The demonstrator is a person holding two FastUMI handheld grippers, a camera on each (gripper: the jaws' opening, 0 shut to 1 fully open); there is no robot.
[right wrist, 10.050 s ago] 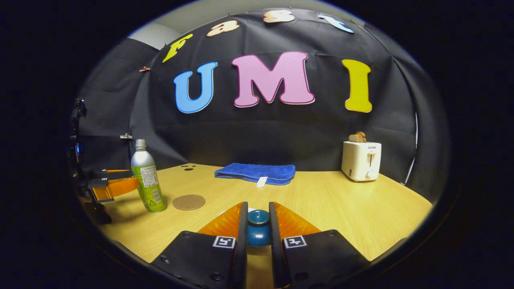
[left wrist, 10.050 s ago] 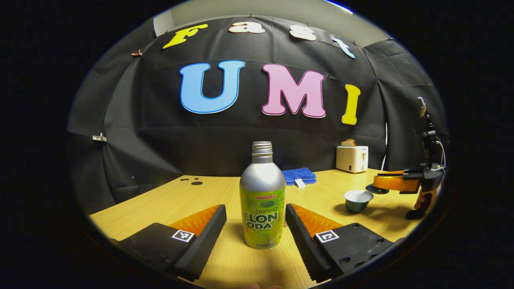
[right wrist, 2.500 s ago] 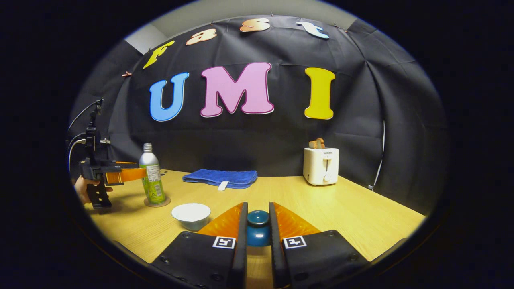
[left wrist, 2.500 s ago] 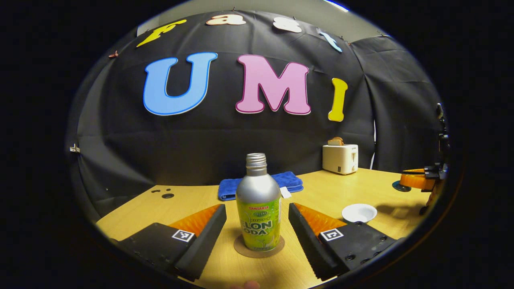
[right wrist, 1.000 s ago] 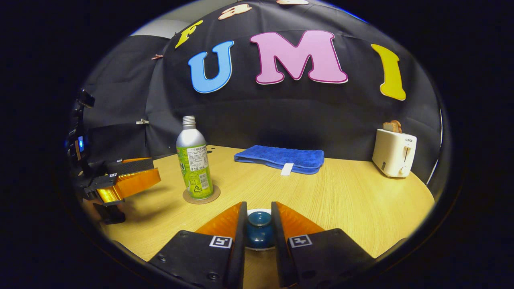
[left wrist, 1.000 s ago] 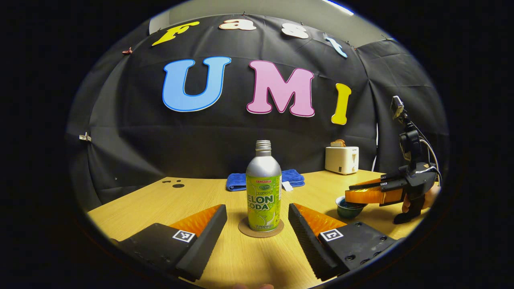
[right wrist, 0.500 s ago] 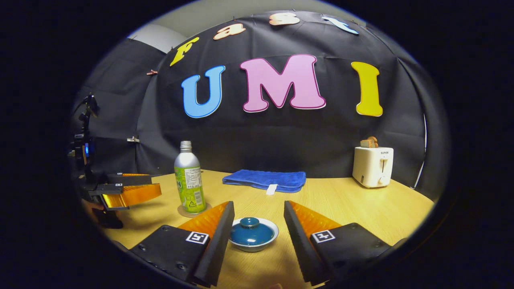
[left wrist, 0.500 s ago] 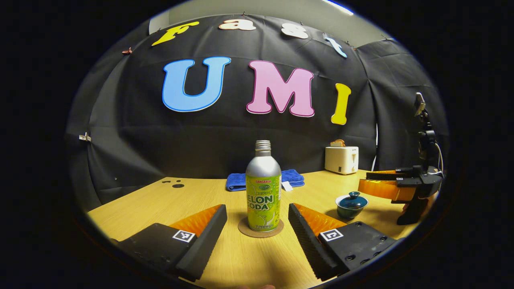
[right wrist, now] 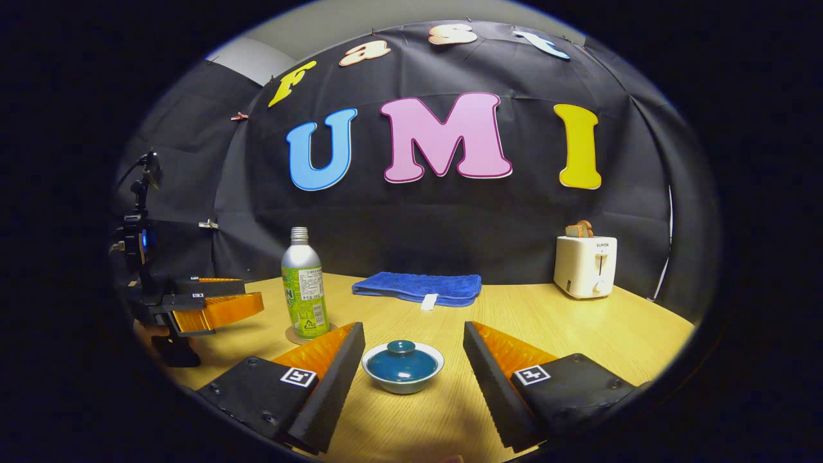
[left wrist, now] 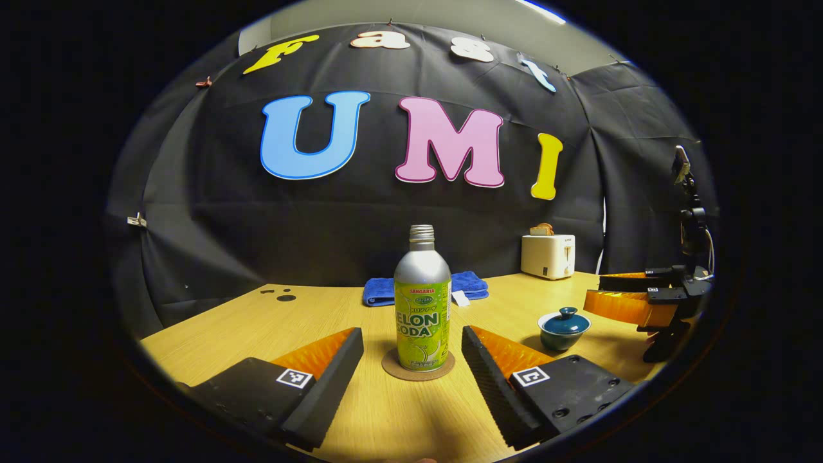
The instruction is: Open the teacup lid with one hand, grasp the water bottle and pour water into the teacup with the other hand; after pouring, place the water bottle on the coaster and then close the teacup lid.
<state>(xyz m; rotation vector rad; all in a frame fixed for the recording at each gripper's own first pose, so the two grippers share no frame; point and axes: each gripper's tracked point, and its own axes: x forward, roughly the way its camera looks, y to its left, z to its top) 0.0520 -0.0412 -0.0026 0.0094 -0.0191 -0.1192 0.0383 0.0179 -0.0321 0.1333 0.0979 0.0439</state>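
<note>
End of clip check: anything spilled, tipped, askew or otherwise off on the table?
Nothing stands out. The bottle stands upright on the coaster, the lid sits level on the teacup, and no spill shows on the table. Both the left gripper and the right gripper are open, clear of them.

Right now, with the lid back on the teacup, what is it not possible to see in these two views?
- Water level in the teacup: hidden by its lid, right gripper view.
- Contents of the soda bottle: its wall is opaque, left gripper view.
- Far part of the coaster: the bottle stands on it.
- Toaster controls: too small, left gripper view.
</note>
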